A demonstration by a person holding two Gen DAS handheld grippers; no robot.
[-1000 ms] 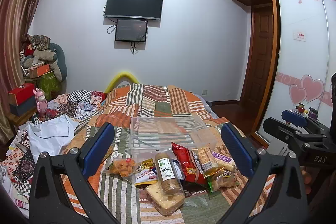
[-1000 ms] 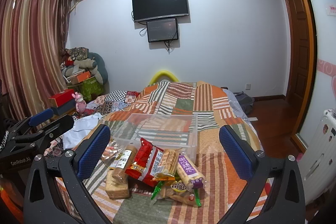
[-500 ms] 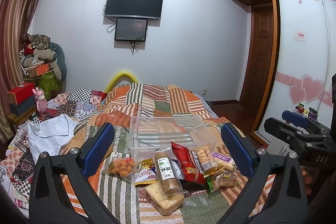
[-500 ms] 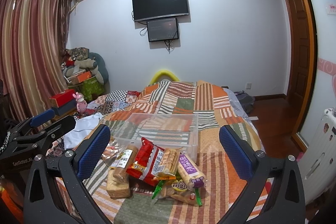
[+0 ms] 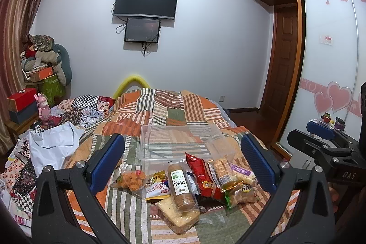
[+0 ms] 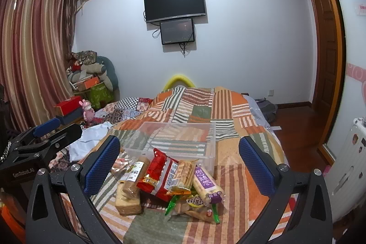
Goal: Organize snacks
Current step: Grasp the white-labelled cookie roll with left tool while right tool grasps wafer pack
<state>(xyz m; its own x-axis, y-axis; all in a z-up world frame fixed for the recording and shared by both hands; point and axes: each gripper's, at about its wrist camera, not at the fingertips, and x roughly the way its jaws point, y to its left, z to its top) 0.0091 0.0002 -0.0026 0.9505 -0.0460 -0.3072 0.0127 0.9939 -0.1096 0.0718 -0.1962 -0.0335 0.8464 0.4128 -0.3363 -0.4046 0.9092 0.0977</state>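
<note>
Snacks (image 5: 194, 184): piled on the bed (image 5: 160, 106), just before the clear bin (image 5: 180, 145).
Clear bin: set on the quilt, nothing seen inside.
Left gripper (image 5: 183, 161): spread wide, nothing held.
Right gripper (image 6: 180, 164): spread wide, nothing held.

The matte black plastic left gripper (image 5: 182, 159) and right gripper (image 6: 179, 158) carry textured blue rubber pads (image 5: 107, 162), silver screws, and faint white lettering, possibly "DAS".

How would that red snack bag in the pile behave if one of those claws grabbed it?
The red snack bag looks like thin, shiny, crinkled film, so it would probably buckle and feel slippery. It seems puffy, so likely light. It leans on neighbouring packets such as the biscuit sleeve, which may shift.
</note>
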